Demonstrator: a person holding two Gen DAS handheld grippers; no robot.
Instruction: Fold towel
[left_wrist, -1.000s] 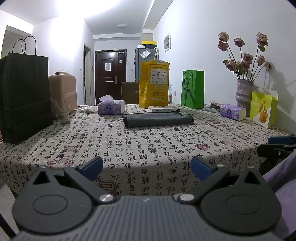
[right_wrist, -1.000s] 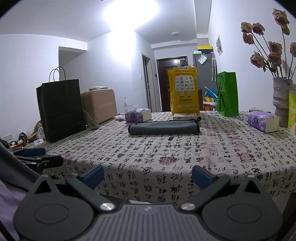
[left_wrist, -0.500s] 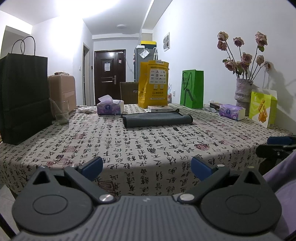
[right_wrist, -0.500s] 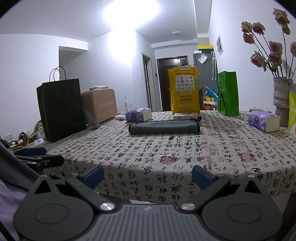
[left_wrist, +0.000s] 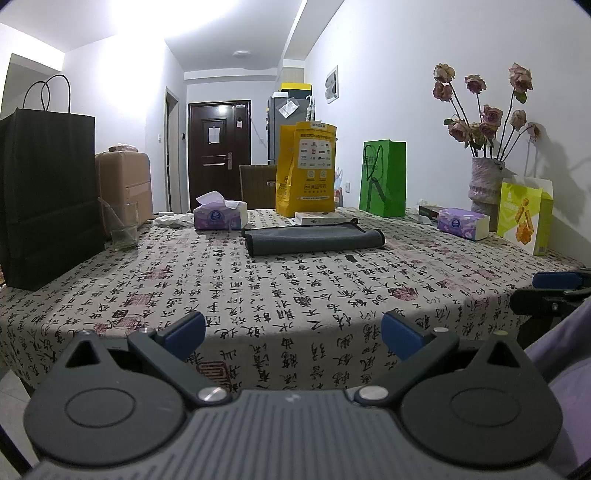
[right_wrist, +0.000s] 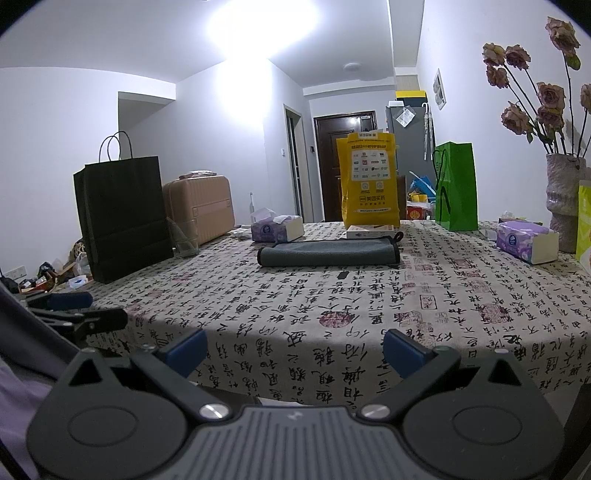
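Observation:
A dark grey towel (left_wrist: 314, 240) lies folded into a long flat strip on the far middle of the patterned tablecloth (left_wrist: 258, 291). It also shows in the right wrist view (right_wrist: 328, 253). My left gripper (left_wrist: 293, 332) is open and empty at the near table edge, far from the towel. My right gripper (right_wrist: 293, 349) is open and empty too, at the near edge. The right gripper shows at the right edge of the left wrist view (left_wrist: 554, 291); the left gripper shows at the left of the right wrist view (right_wrist: 70, 310).
A black paper bag (left_wrist: 48, 195) and a glass (left_wrist: 120, 225) stand at the left. Tissue boxes (left_wrist: 219, 216) (left_wrist: 463, 223), a yellow bag (left_wrist: 306, 170), a green bag (left_wrist: 384, 177), a flower vase (left_wrist: 485, 184) and a small black item (left_wrist: 351, 257) surround the towel.
Both views shift only slightly. The towel lies still and both grippers stay open.

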